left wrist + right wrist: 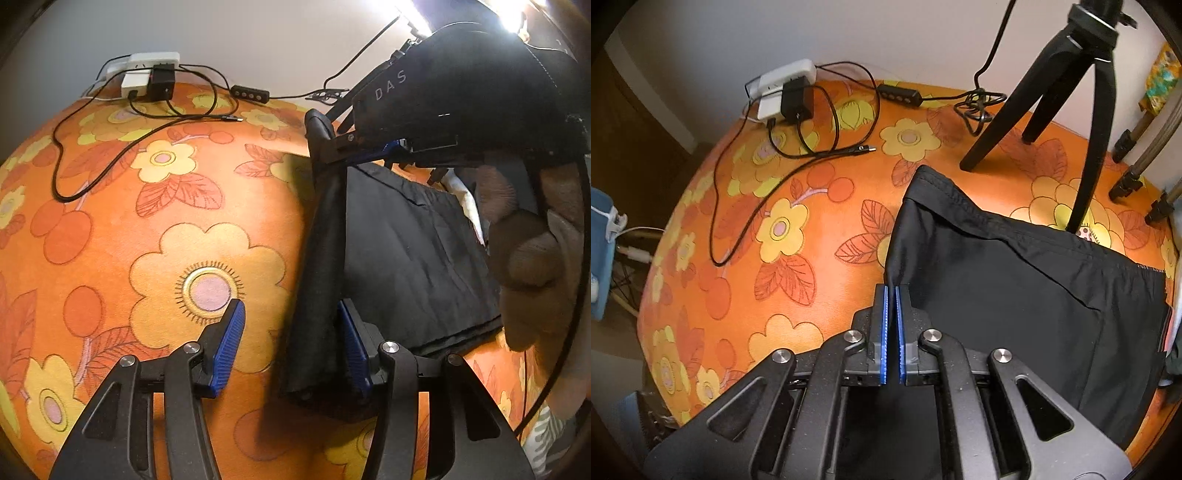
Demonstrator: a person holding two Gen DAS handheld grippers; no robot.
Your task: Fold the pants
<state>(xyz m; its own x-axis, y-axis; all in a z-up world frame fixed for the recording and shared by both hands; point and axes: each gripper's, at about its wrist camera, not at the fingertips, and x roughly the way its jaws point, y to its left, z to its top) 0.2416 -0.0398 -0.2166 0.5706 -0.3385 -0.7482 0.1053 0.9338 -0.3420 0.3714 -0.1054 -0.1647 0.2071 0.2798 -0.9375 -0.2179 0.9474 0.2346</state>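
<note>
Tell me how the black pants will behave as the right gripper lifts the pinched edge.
The black pants look thin and floppy: fabric drapes in a limp fold from the right gripper, shut on the edge. Probably light, since one pinch raises it. The smooth weave may slip; the left gripper stands open beside the hanging fold.

Both wrist cameras look steeply down, close, sharing the pants point(406, 240).

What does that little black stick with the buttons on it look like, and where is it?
Look to the far edge of the orange flowered tablecloth, by the wall. Right of the white power strip lies a small black remote, joined into a black cable. Unlike the chunky black charger nearby, it is slim, with a row of round buttons.
</note>
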